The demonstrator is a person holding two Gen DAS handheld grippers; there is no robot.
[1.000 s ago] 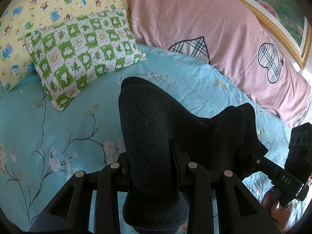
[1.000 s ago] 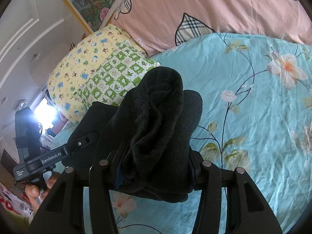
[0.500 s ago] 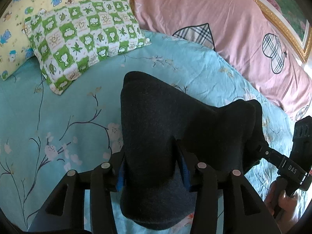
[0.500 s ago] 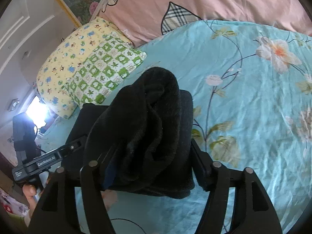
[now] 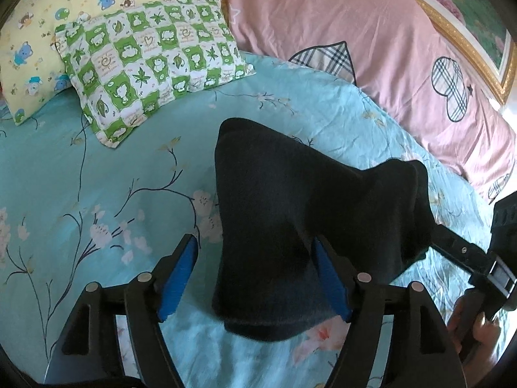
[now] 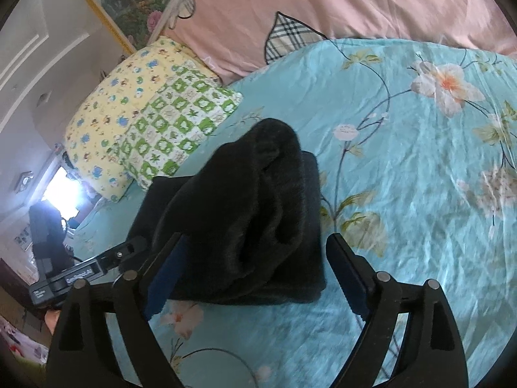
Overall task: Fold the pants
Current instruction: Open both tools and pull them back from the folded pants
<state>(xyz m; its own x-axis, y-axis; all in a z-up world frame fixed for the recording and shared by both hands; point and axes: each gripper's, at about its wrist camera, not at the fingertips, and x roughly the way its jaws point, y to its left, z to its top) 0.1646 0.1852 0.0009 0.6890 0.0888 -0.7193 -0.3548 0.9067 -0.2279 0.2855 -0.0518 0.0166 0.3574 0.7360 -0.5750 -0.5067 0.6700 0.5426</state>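
Note:
The dark folded pants point(image 5: 290, 194) lie bunched on the turquoise floral bed sheet point(image 5: 97, 194), their top fold still humped up. My left gripper point(image 5: 255, 242) straddles the near end of the bundle, its jaws opening; the left blue pad stands clear of the cloth and the right pad is at its edge. In the right wrist view the pants point(image 6: 258, 194) sit between the spread fingers of my right gripper point(image 6: 255, 237), whose jaws are also opening, with the right pad well off the fabric. Each view catches the other gripper at the far side of the pants.
A green checked pillow point(image 5: 145, 68) and a yellow cartoon pillow point(image 5: 29, 32) lie at the head of the bed. A pink quilt point(image 5: 371, 42) runs along the far side below a gold-framed picture point(image 5: 468, 16). A hand point(image 5: 478, 329) holds the right gripper's handle.
Both grippers have spread their jaws and let go of the pants, baring the blue pads. The bundle has sunk onto the sheet and flattened out.

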